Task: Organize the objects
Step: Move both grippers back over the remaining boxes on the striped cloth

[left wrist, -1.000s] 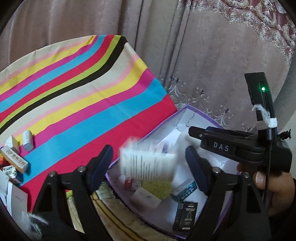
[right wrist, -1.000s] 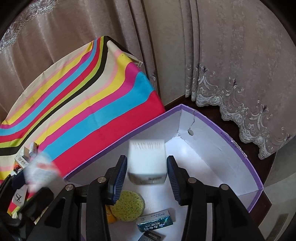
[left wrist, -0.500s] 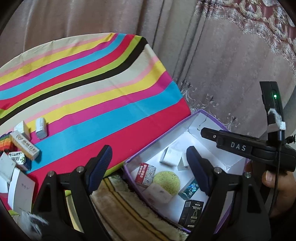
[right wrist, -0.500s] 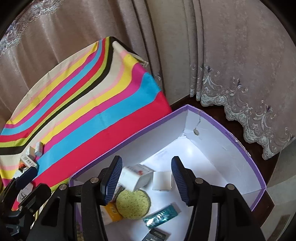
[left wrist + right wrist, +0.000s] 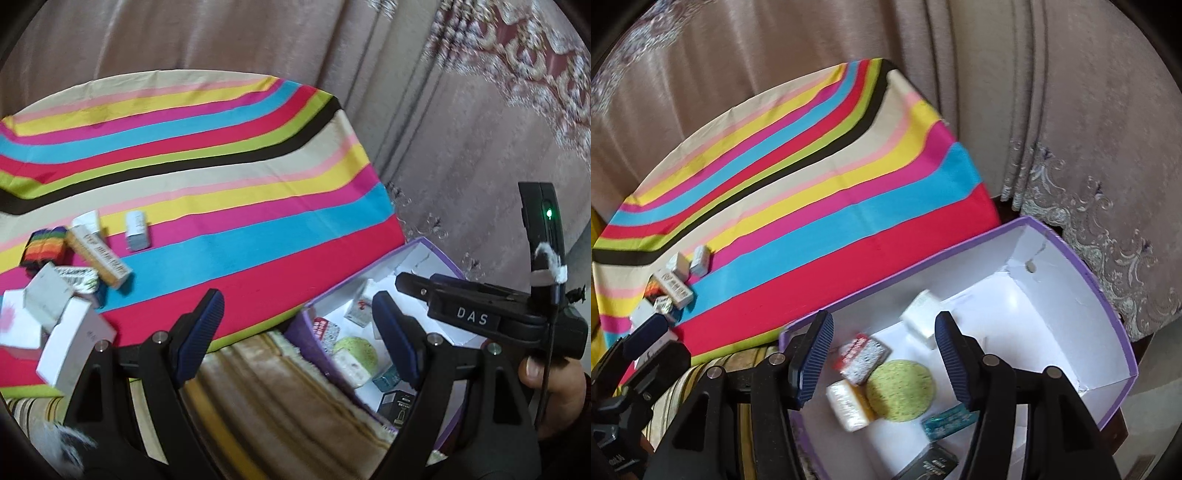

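Note:
A purple box with a white inside point(image 5: 1100, 295) stands right of the striped table point(image 5: 812, 206); it also shows in the left wrist view point(image 5: 428, 247). In it lie a white box point(image 5: 921, 317), a red-and-white box point(image 5: 862, 352), a green sponge point(image 5: 901, 389), a yellow-and-white box point(image 5: 847, 404) and a teal box point(image 5: 947, 421). My right gripper point(image 5: 884, 360) is open and empty above the box. My left gripper point(image 5: 297, 334) is open and empty over the gap between table and box. Several small boxes point(image 5: 99, 254) lie at the table's left end.
A rainbow-striped item point(image 5: 44, 249) and larger white boxes point(image 5: 74, 343) lie among the left pile. A striped rug point(image 5: 280, 406) covers the floor below. Curtains point(image 5: 1034, 110) hang close behind the table and box. The right gripper's body point(image 5: 491, 317) shows in the left wrist view.
Both grippers let their boxes fall into the purple box and now stand open and empty. The left gripper has swung left toward the table. The right gripper has drawn back a little.

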A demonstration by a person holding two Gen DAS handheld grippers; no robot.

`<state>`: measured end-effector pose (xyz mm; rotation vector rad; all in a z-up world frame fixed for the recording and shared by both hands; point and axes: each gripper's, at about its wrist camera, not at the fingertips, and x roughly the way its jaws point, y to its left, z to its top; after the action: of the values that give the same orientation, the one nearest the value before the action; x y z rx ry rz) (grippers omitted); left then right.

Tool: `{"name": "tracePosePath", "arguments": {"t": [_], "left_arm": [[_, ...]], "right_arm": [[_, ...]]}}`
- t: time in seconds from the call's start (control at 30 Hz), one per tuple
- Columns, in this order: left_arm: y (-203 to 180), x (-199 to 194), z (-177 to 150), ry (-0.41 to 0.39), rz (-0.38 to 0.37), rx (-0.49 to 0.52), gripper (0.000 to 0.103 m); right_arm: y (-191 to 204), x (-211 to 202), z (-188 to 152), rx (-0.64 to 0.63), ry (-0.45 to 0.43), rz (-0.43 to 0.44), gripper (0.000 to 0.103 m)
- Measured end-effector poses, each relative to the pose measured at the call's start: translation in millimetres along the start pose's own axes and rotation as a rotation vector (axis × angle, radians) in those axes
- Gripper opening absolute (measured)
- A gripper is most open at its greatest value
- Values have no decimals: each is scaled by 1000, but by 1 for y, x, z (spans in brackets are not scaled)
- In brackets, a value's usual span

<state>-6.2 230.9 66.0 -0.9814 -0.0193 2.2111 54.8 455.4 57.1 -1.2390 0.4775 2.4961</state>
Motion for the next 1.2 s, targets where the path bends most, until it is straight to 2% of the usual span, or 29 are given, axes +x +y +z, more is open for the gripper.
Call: {"name": "tracePosePath", "arguments": {"t": [0.37,0.6,0.77,0.93,1.2], "left_arm": [[70,-54,-10,-95,61,-188,84],[127,-88,-21,-176,146,-334,84],[157,-88,-23,-172,180,-401,83],[185,-77,-23,-133,191,-463,76],[204,-58,-17,-78,192,-498,74]], "right_arm": [[58,8,-7,-100,37,46,60],[93,18,-11,-158,67,90,60],[118,27,-12,-194,83,122,60],[141,34,-11,-233,84,151,60],[174,43,-7,-275,56,211,60]]}}
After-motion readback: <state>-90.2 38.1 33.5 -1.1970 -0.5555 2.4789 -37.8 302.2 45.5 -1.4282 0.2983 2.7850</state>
